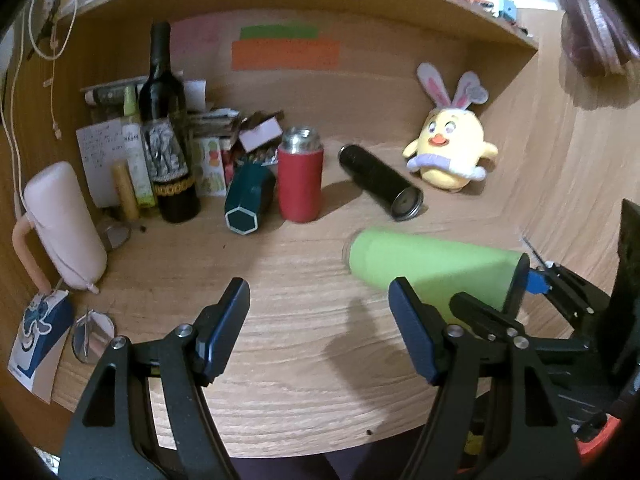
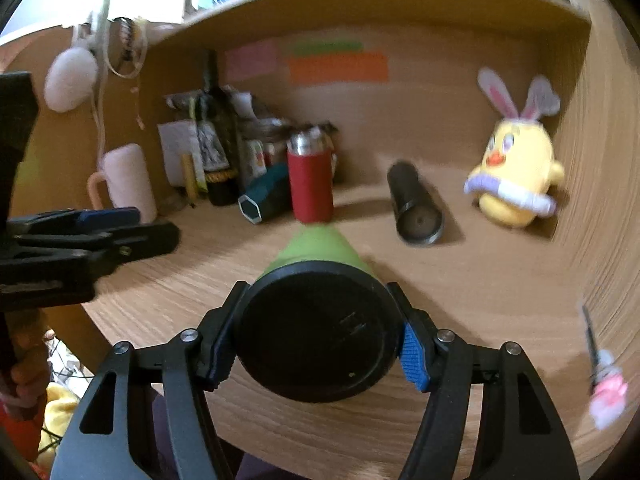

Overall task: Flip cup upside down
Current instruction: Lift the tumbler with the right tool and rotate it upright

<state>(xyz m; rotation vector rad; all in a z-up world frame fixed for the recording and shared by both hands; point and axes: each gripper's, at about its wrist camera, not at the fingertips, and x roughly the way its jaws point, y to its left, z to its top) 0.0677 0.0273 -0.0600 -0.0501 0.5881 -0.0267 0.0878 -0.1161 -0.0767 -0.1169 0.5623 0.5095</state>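
Between the right tool's [image 2: 316,334] pads: green cup [image 2: 316,250], clamped by its black end, body pointing straight ahead and away from the tool. Looks about halfway through the flip, judging by the angle. Lying roughly level in the air over the counter [image 2: 460,280], not standing either way up yet. Can't say for sure which end is the mouth; the far end in the left view looks like a clear or pale rim, the near end in the right view is a flat black disc, so probably base or lid. Hard to call.

So, done: grabbed and lifted, tipped to sideways. Left: the rest of the turn, then setting down on the counter and letting go.

Left tool [image 1: 320,332] wide open, nothing between the pads, hanging just to the left of the cup and not touching. From that side the cup [image 1: 432,270] sits ahead and to the right, beside the right-hand pad, with the right tool [image 1: 532,282] pinching its black end further right.

Cup itself: matte lime green sleeve, slightly tapered, black end wider than the far end. Smooth, likely a bit slippery, though the grip looks square across the black end.

Ahead of the tools: red cup [image 2: 311,184], black tube [image 2: 416,210] lying down, chick plush [image 2: 516,176] off to the right. All well apart from the green one, so plenty of room for the set-down, probably.
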